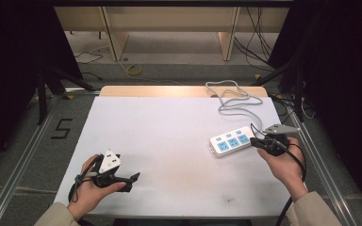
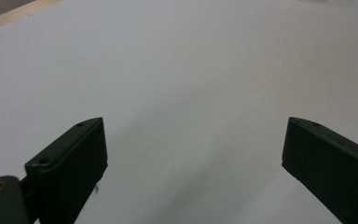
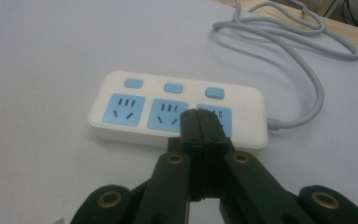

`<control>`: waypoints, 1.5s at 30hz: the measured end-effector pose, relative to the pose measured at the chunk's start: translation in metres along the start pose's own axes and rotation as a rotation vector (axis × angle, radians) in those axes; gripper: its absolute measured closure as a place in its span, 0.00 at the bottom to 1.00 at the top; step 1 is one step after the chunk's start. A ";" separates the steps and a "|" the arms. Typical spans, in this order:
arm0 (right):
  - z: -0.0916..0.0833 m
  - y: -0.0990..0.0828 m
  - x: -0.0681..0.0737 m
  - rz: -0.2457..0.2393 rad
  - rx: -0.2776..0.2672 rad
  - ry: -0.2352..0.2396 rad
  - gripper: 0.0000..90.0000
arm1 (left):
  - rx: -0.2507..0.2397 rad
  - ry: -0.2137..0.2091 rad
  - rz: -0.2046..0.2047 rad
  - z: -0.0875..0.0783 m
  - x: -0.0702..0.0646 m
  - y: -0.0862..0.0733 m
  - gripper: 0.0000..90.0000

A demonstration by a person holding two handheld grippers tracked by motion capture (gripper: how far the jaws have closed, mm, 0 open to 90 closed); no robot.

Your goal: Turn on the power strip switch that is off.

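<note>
A white power strip (image 1: 231,141) with three blue sockets and three blue buttons lies at the right of the white table (image 1: 169,122). Its grey cord (image 1: 235,101) loops away toward the far edge. My right gripper (image 1: 255,141) is shut with nothing between its jaws. In the right gripper view its tips (image 3: 200,119) sit in front of the rightmost socket of the strip (image 3: 121,128); whether they touch it I cannot tell. My left gripper (image 1: 133,181) rests low near the front left, and in the left gripper view it (image 2: 193,163) stands open over bare table.
The cord (image 3: 307,70) curls over the table's far right corner. Metal rails (image 1: 37,141) run along both sides of the table. Wooden furniture and loose cables (image 1: 259,33) stand on the floor beyond the far edge. A "5" (image 1: 62,128) is marked left of the table.
</note>
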State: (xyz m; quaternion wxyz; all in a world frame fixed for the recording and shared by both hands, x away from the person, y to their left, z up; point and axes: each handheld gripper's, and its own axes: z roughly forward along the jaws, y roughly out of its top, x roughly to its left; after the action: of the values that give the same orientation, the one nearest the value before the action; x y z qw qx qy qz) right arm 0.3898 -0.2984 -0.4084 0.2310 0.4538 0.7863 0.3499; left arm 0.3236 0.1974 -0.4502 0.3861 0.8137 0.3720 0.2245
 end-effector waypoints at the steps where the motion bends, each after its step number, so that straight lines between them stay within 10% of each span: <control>1: 0.001 0.001 0.000 0.002 0.000 0.000 1.00 | 0.000 0.000 0.000 0.000 0.000 0.000 0.07; 45: 0.023 0.021 -0.016 0.029 0.069 -0.017 1.00 | 0.001 -0.005 0.002 0.001 -0.002 0.000 0.07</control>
State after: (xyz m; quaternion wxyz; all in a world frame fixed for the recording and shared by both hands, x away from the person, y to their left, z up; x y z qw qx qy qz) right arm 0.4246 -0.2975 -0.4070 0.2167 0.4758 0.7893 0.3219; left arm 0.3232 0.1953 -0.4509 0.3863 0.8149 0.3705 0.2224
